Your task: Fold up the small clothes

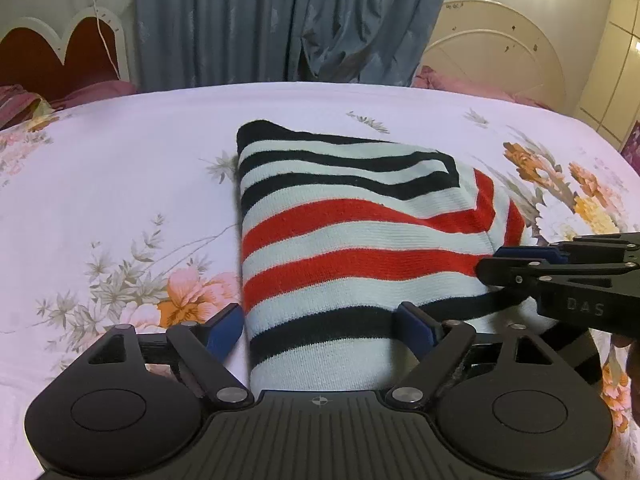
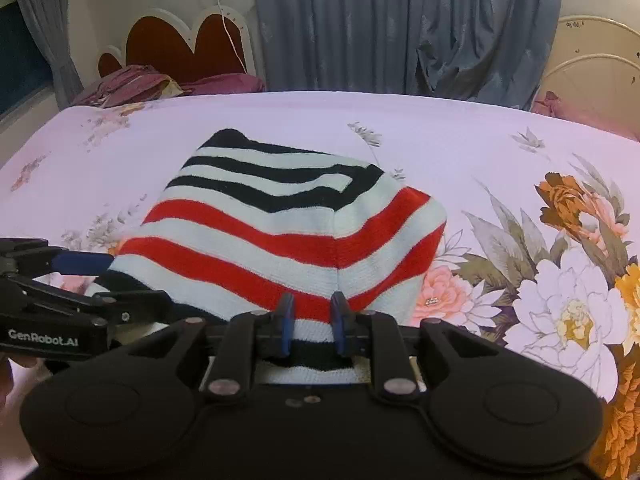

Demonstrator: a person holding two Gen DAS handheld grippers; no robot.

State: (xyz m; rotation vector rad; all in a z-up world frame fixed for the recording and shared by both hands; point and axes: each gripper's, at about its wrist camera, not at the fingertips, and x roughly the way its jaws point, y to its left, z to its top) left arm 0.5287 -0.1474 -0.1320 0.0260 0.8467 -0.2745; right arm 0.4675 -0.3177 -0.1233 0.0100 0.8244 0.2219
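While folded, sweater (image 2: 280, 232) (striped) between fingers (image 2: 286, 312).

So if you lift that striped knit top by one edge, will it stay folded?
Probably not. The striped knit top looks soft and droops over its folds, so it would likely sag open. Its ribbed knit seems grippy, not slippery. It lies flat on the floral bedsheet, so no rolling.

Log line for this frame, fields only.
item: striped sweater, folded on bed | left gripper: open, straddling hem | right gripper: narrow gap over hem
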